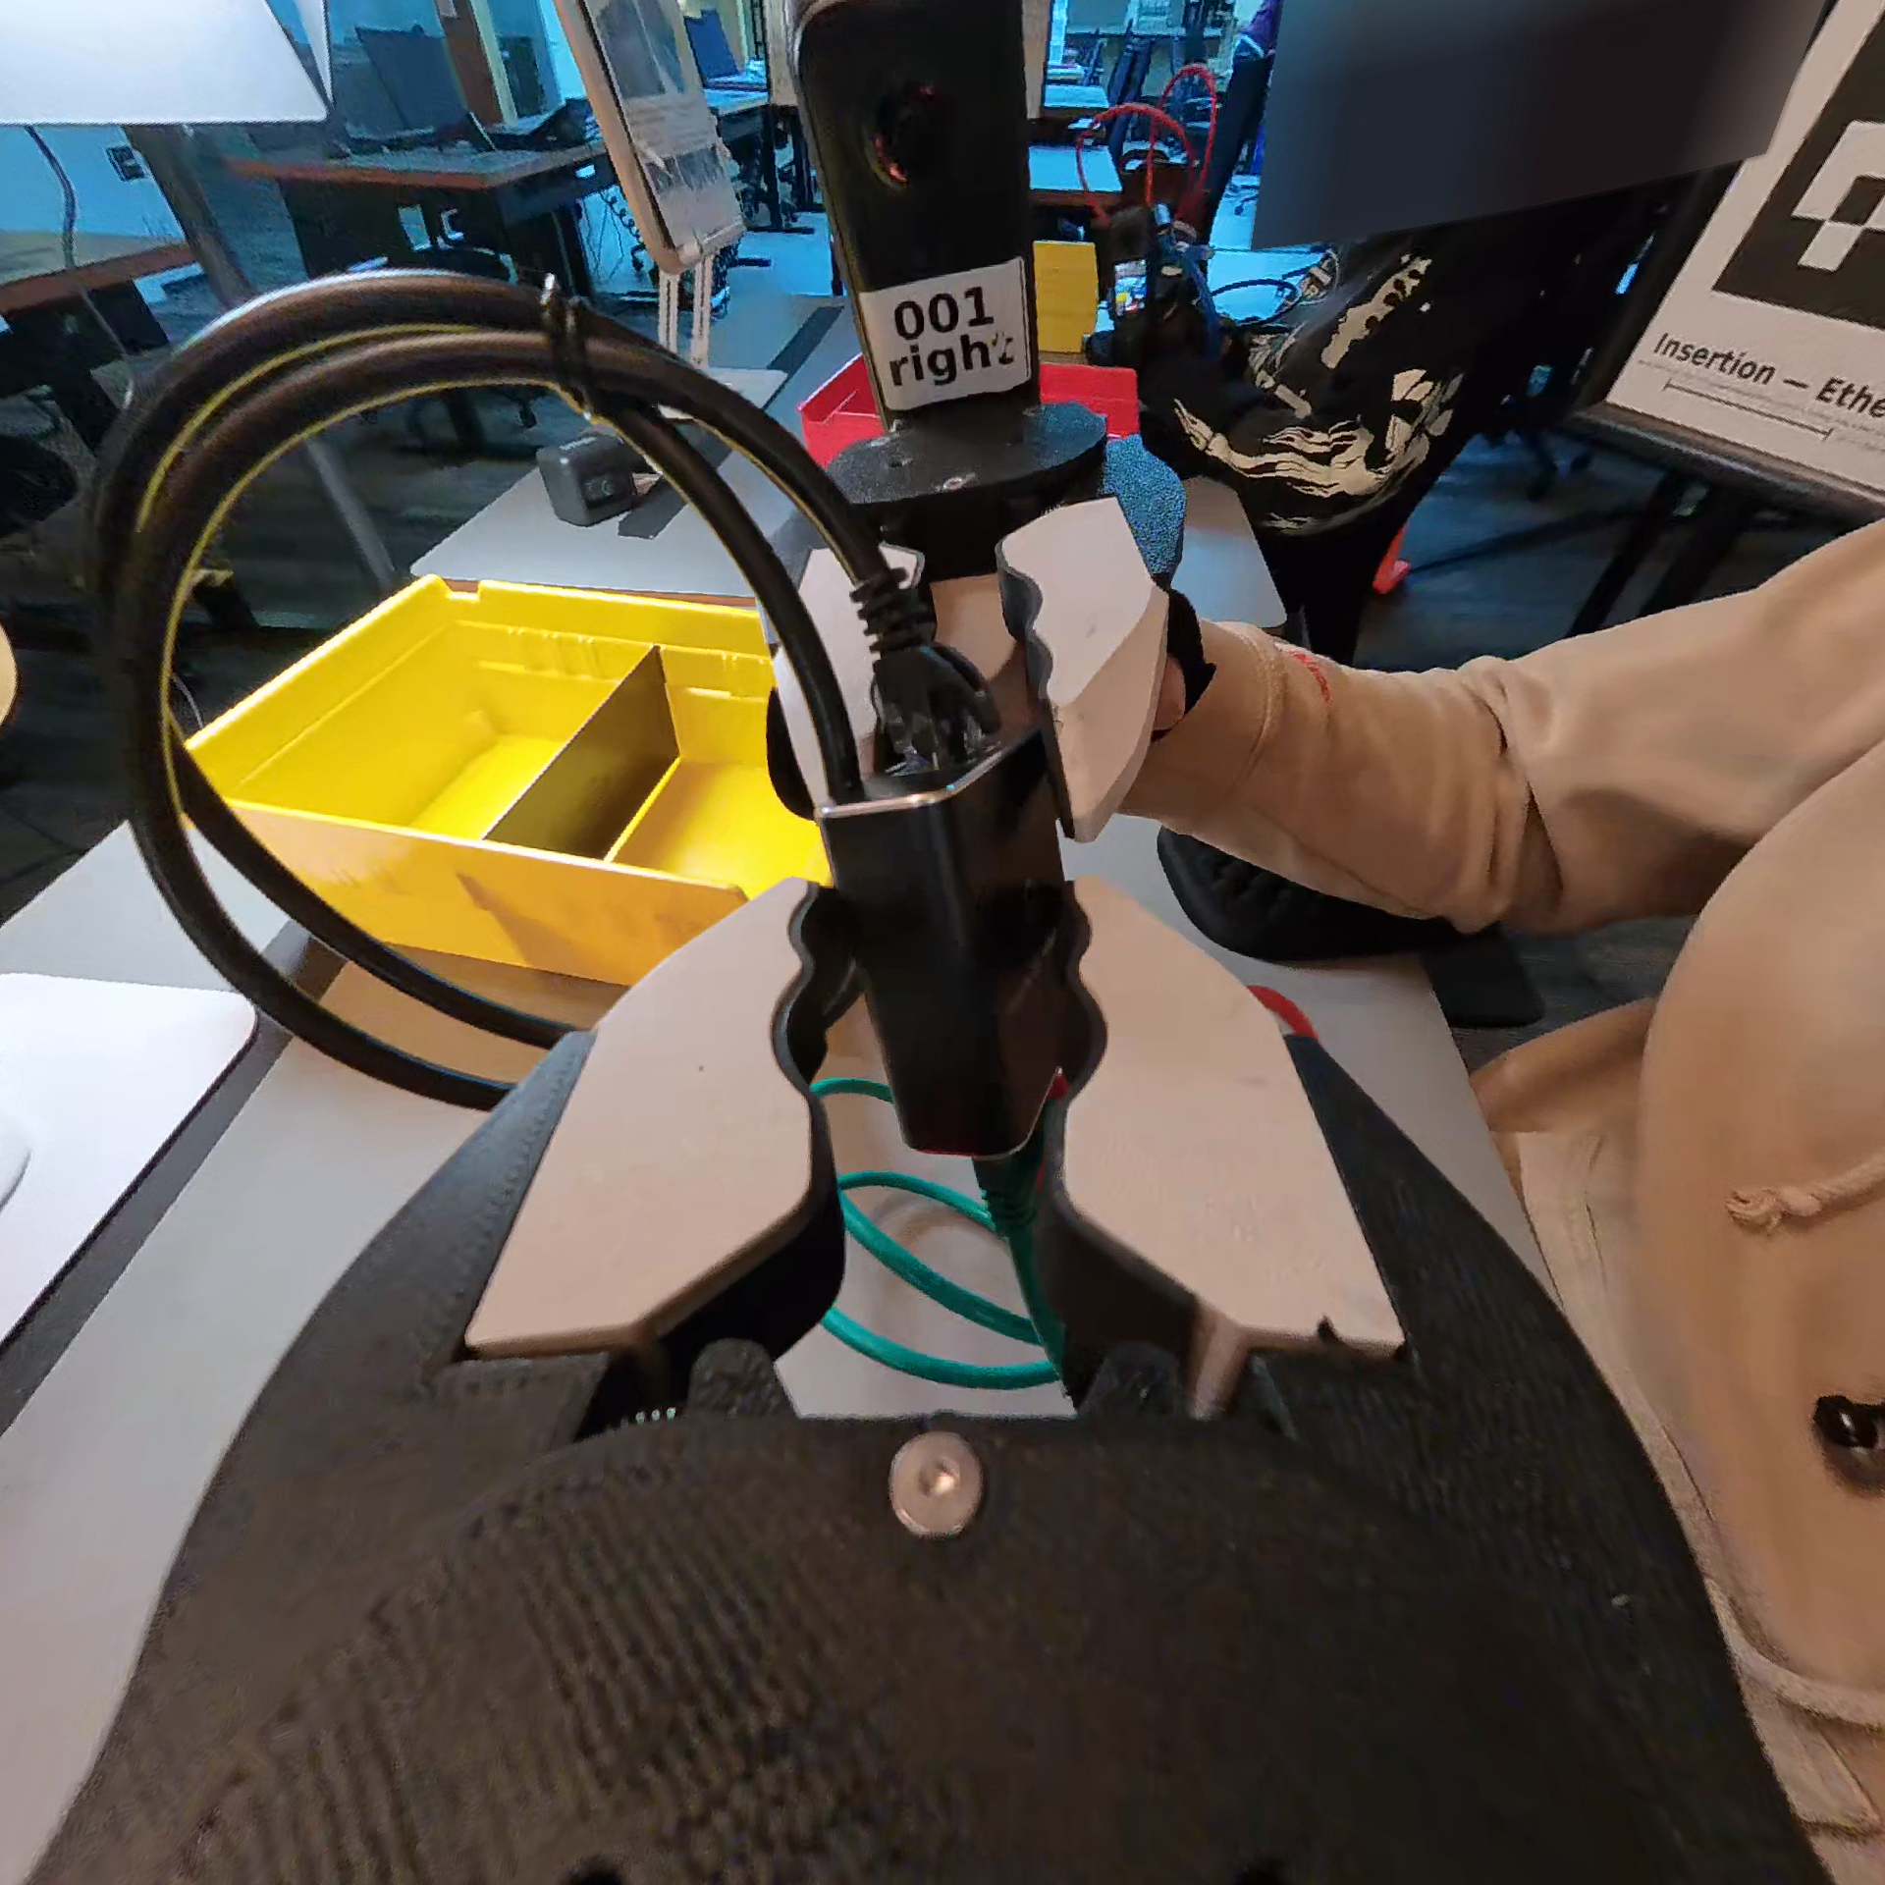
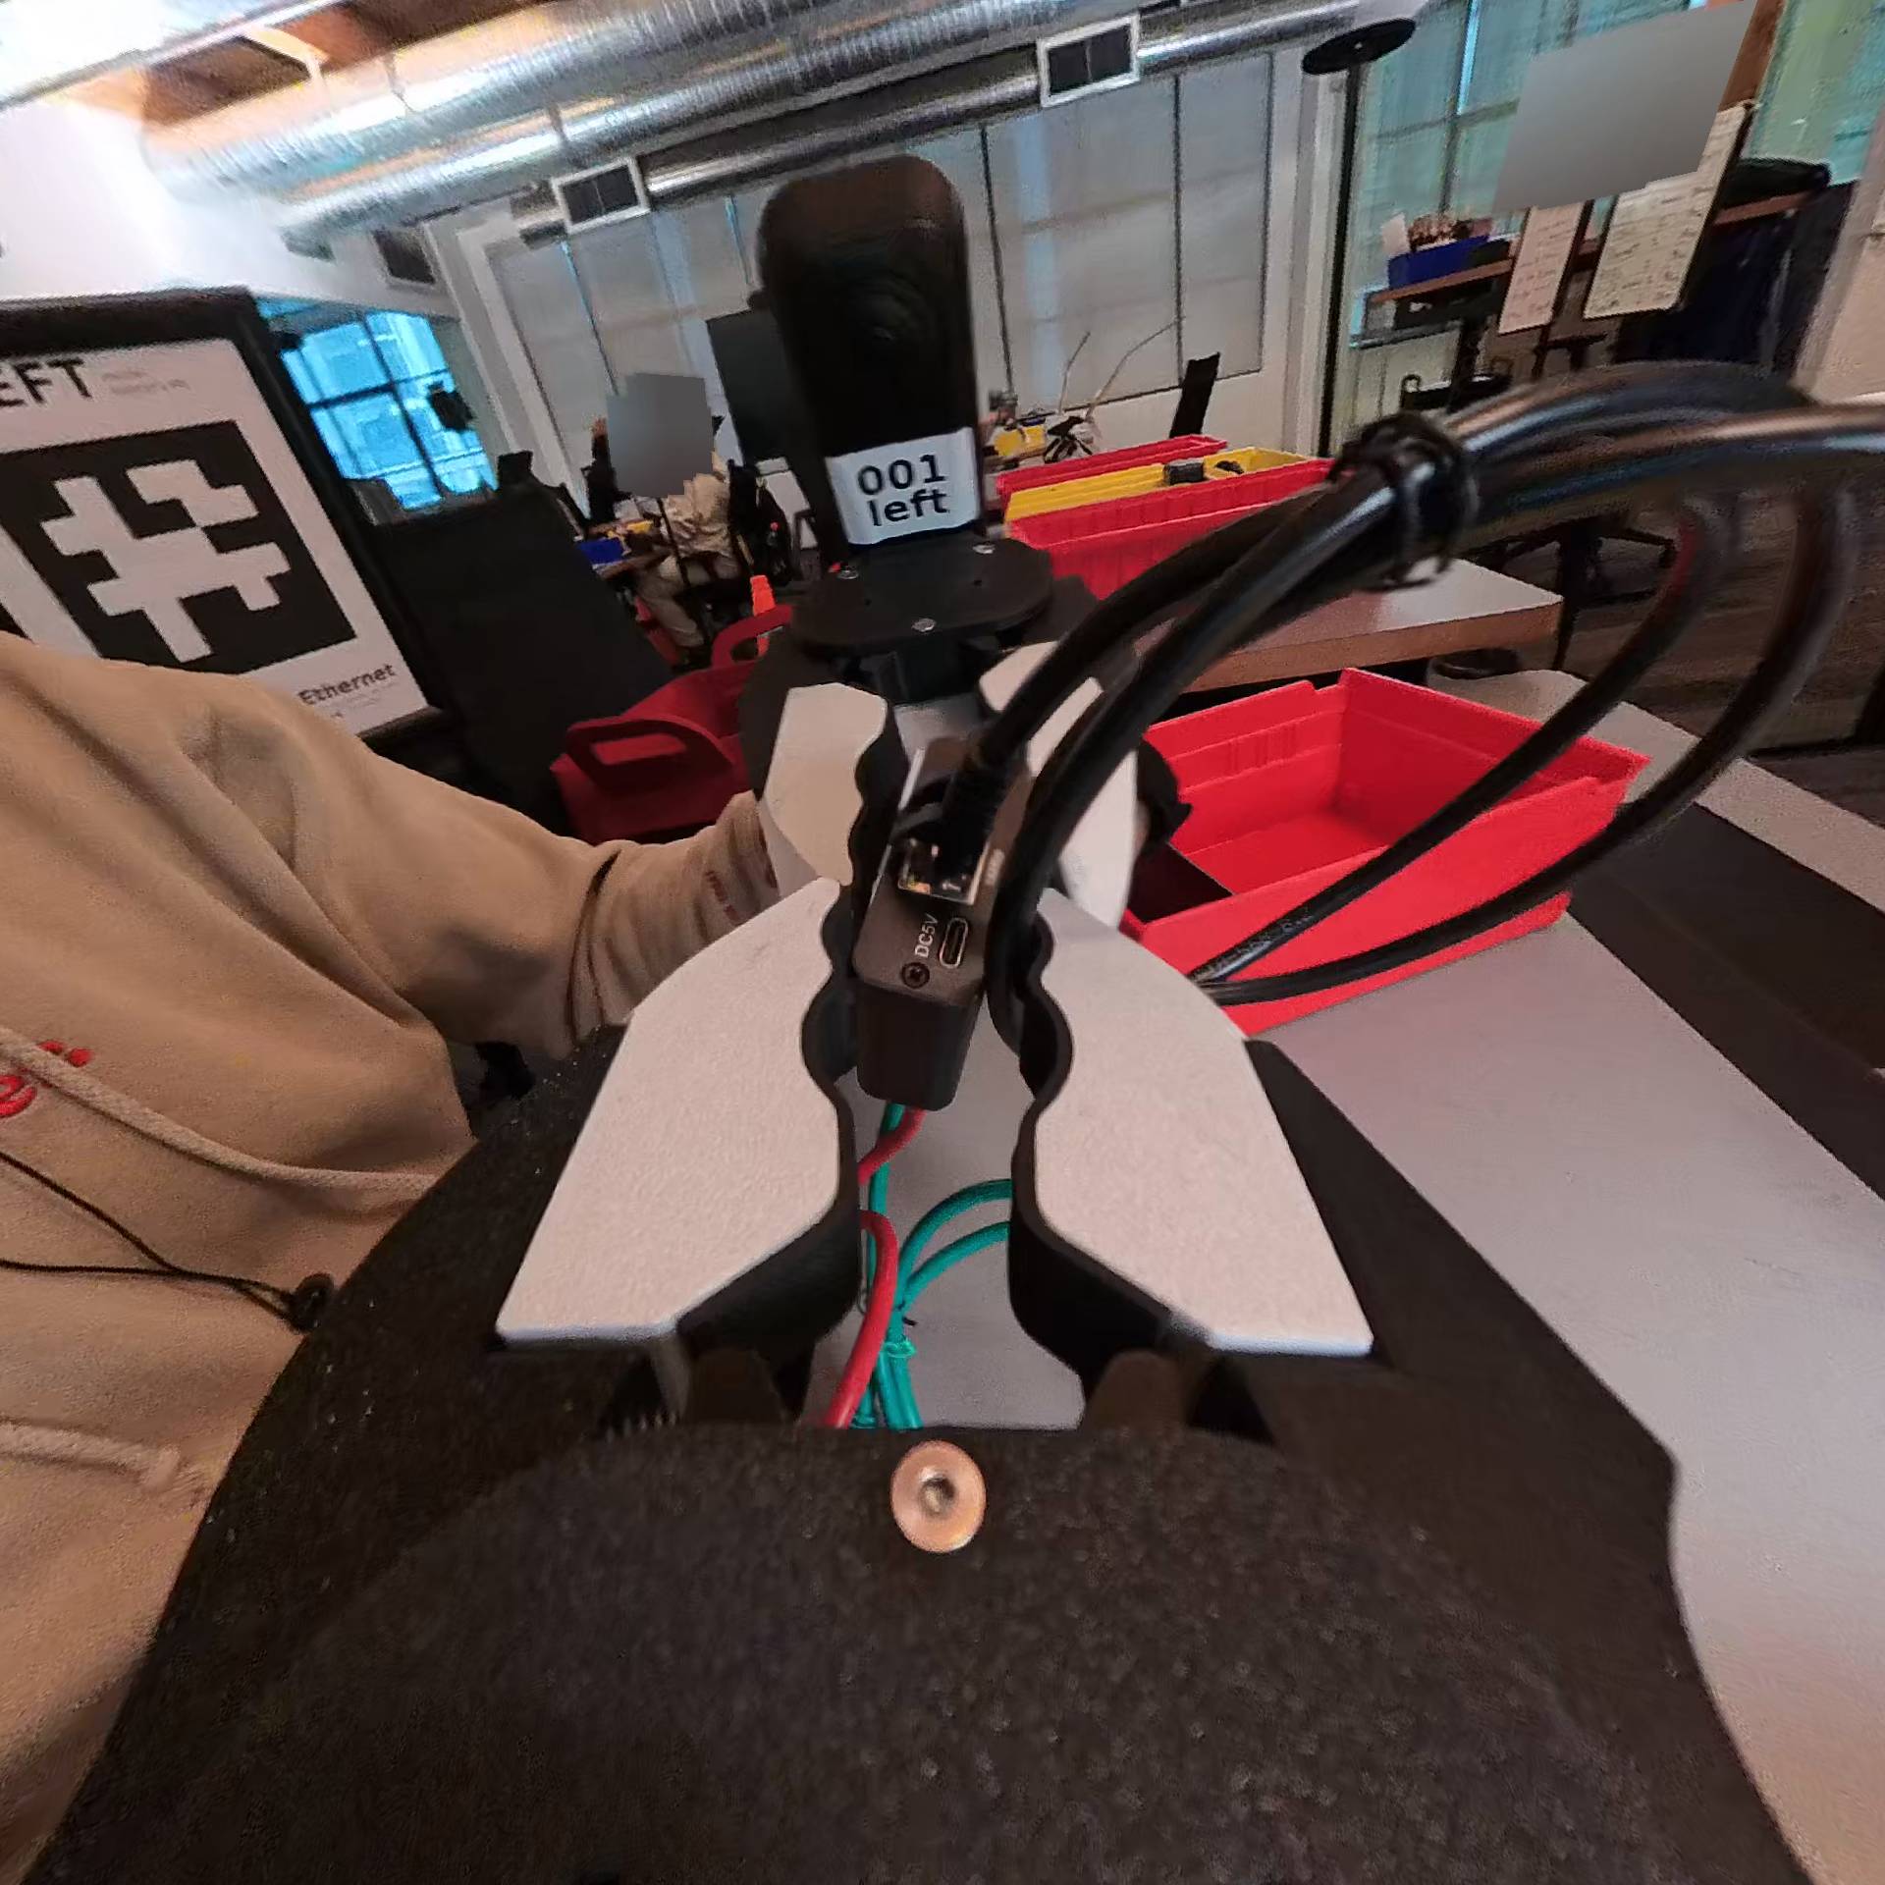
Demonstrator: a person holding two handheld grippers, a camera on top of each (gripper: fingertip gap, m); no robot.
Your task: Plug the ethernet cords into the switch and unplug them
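Switch [image 1: 954,979] body, a small black box, sits at the centre of the left wrist view, pinched between the two grey fingers of the left gripper [image 1: 944,1005], whose jaws are closed narrowly against its sides. The box is held up above the grey table [image 1: 255,1224] with its port face turned away from the camera. A green cord [image 1: 918,1265] comes out from under the near end of the box and loops on the table between the fingers; in the right wrist view a red cord [image 2: 875,1285] runs beside it.

Just beyond, at the far end of the box, the right gripper [image 1: 979,673] faces it, and its own view shows its jaws [image 2: 923,1010] parted a little, with the box between them. Whether its pads press the box or only flank it is hard to tell. A black cord [image 1: 204,632] has its plug seated in a port on the switch; the port next to it shows open, with a small oval socket below. The cord swings out in a big bundled coil across the upper left of the left view, bound by a tie.

Farther back on the table, a yellow bin [image 1: 510,775] lies left of centre, split by a dark divider, both halves bare. In the right view a red bin [image 2: 1357,816] sits right of centre, part of the black coil hanging in front of it. More red and yellow bins stand on a distant table.
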